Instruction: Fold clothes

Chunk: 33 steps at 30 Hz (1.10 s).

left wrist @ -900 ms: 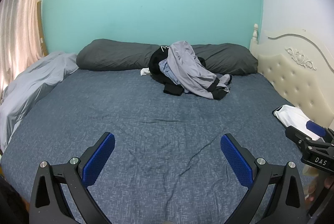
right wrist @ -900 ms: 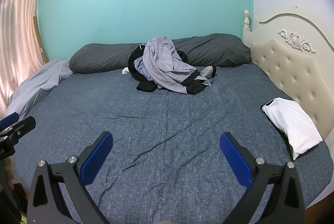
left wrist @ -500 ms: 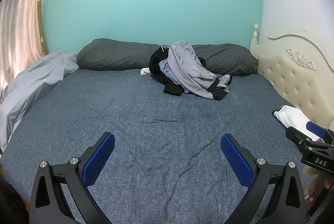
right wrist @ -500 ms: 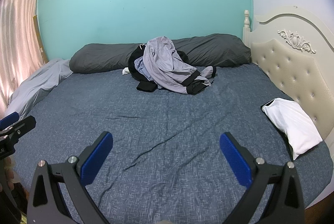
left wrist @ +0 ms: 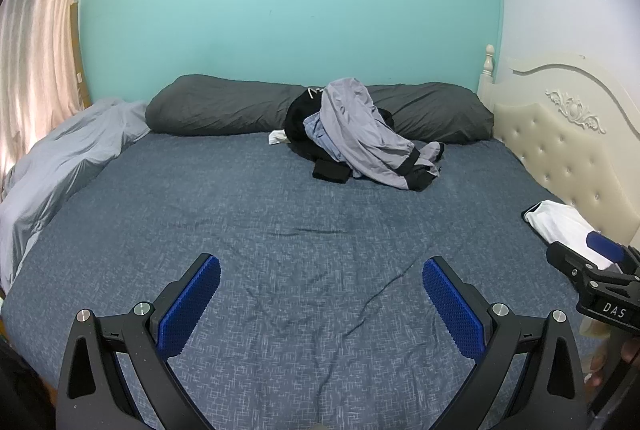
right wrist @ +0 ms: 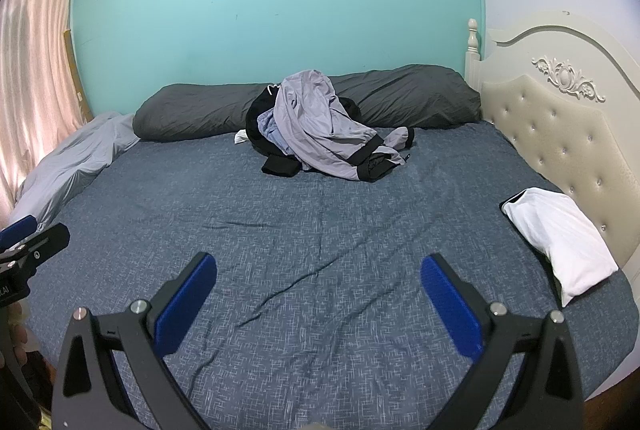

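A heap of crumpled clothes (left wrist: 360,137) (right wrist: 324,133), grey, black and pale blue, lies at the far side of the blue bed (left wrist: 280,230) (right wrist: 320,242), against a long dark grey pillow (left wrist: 224,109) (right wrist: 400,95). A folded white garment (left wrist: 564,226) (right wrist: 556,238) rests by the cream headboard on the right. My left gripper (left wrist: 320,294) hangs open over the near part of the bed, nothing between its blue pads. My right gripper (right wrist: 318,294) is open too and holds nothing. Both are well short of the heap.
A light grey duvet (left wrist: 60,165) (right wrist: 72,165) is bunched along the bed's left edge by a pink curtain (left wrist: 36,49). The tufted cream headboard (left wrist: 560,149) (right wrist: 560,133) bounds the right side. A turquoise wall stands behind the pillow. The other gripper shows at each view's edge.
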{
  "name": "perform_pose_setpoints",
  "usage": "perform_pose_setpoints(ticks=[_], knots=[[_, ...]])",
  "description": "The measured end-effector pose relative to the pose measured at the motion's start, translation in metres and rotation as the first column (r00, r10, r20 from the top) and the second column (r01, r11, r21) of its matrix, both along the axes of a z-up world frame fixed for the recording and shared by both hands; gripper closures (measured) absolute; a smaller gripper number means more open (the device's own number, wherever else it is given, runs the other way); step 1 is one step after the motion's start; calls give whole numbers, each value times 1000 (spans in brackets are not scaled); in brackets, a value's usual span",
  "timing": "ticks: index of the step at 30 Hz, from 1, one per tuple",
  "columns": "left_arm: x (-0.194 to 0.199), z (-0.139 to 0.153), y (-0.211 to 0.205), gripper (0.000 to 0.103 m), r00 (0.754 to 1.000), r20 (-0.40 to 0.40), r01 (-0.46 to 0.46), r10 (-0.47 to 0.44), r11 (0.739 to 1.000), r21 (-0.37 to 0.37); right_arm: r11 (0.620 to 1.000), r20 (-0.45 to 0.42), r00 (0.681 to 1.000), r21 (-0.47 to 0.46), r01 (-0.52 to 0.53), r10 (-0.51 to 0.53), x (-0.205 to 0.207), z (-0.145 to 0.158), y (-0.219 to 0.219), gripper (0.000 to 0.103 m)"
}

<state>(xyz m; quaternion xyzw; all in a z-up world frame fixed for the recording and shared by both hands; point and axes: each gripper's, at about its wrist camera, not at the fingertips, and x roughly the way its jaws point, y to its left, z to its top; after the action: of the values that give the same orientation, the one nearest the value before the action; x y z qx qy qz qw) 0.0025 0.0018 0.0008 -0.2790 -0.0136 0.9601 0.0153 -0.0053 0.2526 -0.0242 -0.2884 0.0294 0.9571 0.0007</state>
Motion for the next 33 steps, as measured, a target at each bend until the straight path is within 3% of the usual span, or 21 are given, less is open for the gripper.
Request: perform_pose_setpoints(ticks=[33], knots=[[-1, 0, 1, 0, 1000, -6, 28, -28, 1000, 5, 1000, -5, 1000, 2, 3, -3, 1, 3, 2, 0]])
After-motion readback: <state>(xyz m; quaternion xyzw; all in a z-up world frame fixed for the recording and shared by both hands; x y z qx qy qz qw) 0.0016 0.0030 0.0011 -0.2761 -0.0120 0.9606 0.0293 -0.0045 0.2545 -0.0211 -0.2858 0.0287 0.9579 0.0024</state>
